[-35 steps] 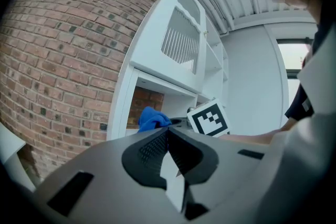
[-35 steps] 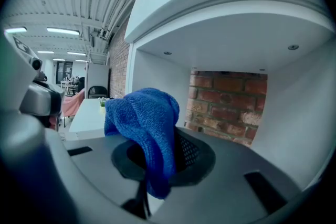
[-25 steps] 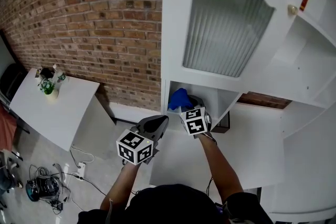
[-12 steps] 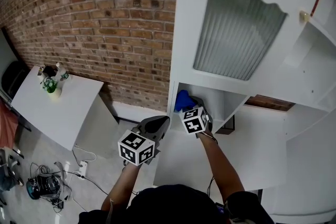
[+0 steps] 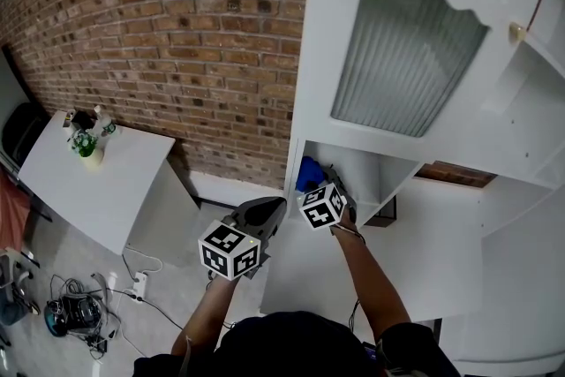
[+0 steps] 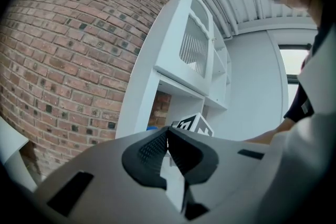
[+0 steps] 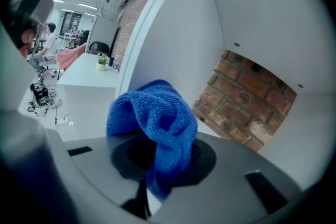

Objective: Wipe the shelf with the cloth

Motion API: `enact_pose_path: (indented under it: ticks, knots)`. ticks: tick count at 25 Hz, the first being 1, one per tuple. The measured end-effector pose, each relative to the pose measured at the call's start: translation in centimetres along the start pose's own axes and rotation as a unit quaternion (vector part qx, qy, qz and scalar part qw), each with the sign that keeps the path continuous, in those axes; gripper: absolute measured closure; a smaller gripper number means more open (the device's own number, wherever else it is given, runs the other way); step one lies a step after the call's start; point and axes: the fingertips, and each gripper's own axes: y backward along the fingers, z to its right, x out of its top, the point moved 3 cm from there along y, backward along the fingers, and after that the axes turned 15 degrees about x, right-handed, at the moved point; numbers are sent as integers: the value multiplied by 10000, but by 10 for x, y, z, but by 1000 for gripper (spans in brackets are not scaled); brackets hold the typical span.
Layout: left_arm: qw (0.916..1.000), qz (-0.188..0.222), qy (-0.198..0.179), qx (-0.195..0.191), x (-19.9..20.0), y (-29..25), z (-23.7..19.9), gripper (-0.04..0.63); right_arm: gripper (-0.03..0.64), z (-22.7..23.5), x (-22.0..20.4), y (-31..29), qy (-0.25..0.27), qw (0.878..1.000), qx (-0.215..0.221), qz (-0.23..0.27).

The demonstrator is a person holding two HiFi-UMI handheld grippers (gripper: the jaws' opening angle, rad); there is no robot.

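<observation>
While the brick wall (image 5: 177, 40) is filling the space to the left of the white cabinet (image 5: 322, 57), the cabinet is presenting its ribbed door (image 5: 402, 49) above an open shelf compartment (image 5: 371, 177), the part being wiped. The back of that compartment is open, so brick is showing through it in the right gripper view.

The left gripper (image 5: 267, 209) is hanging just outside the cabinet's lower left corner, clenched on nothing, its jaws meeting at the tips with only air between them. It is taking no part in the wipe.

The right gripper (image 5: 325, 186) is reaching into the compartment and is grasping the blue cloth (image 5: 309, 174), which is bunching up out of its jaws in a loose fold.

Over the last second this gripper has been sliding toward the cabinet's left inner wall, and the cloth, which was showing well clear of that wall, is now sitting close against it with less of it in sight from the head view. That is reading as a stroke reaching the compartment's left end. The wipe is under way, and the right-hand part of the compartment is probably waiting for the return pass.
</observation>
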Motion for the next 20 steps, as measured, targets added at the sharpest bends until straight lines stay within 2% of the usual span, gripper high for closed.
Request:
enact_pose_path:
  ticks: [8,20]
  knots:
    - [9999,-12,-4,-111,1,-5,5,578,554,2,-7,2,97,9998,-109,-142]
    - [9986,-183,36,-489,-7,-21,31,578,554,27,-40,24,-254,9981,-427,-354]
